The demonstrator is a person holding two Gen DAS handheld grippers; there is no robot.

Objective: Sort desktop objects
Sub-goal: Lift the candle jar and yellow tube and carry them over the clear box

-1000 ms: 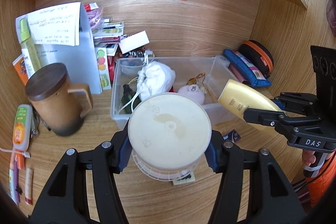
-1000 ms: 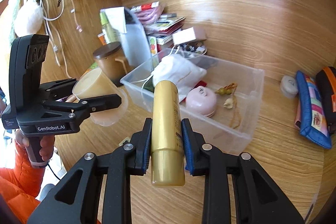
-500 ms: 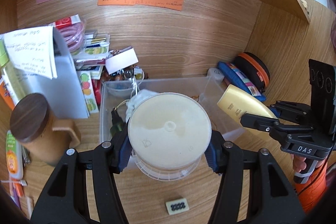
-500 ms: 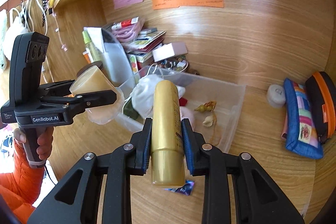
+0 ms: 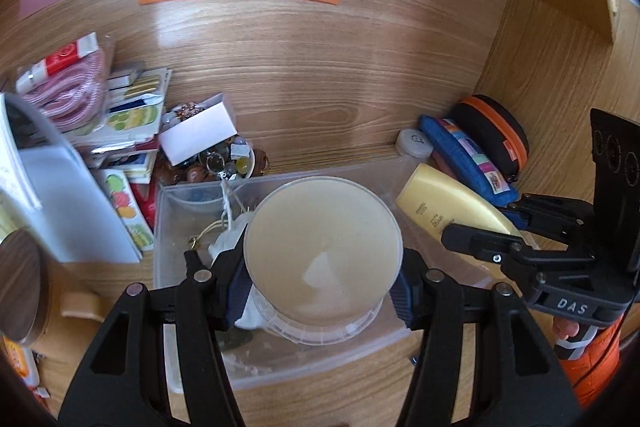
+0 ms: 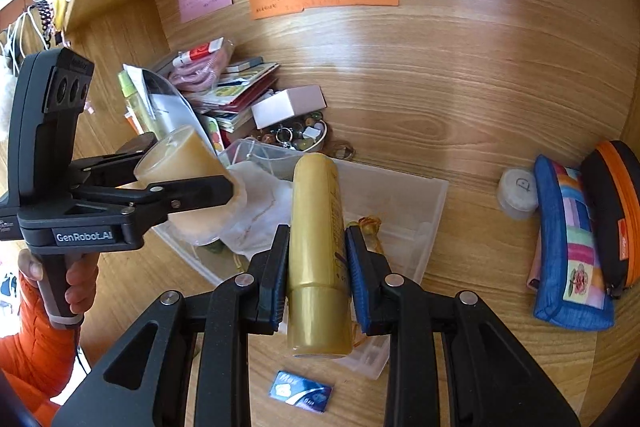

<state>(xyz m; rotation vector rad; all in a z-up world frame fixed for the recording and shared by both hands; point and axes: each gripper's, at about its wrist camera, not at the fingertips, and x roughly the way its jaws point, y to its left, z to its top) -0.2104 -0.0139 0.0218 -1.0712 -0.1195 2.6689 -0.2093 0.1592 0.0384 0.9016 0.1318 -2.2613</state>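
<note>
My left gripper is shut on a clear plastic cup of beige liquid and holds it above the clear plastic bin. The cup also shows in the right wrist view, tilted over the bin's left end. My right gripper is shut on a gold tube and holds it above the bin. The tube also shows in the left wrist view at the bin's right end. The bin holds a white drawstring pouch and small trinkets.
Books and snack packets are piled at the back left by a white box and a bowl of trinkets. A blue pouch, an orange-trimmed case and a small white jar lie right. A blue card lies in front.
Both grippers have moved forward and up over the bin with their loads still held. The bin now lies directly below them, and the small tag on the desk has left the left view.
</note>
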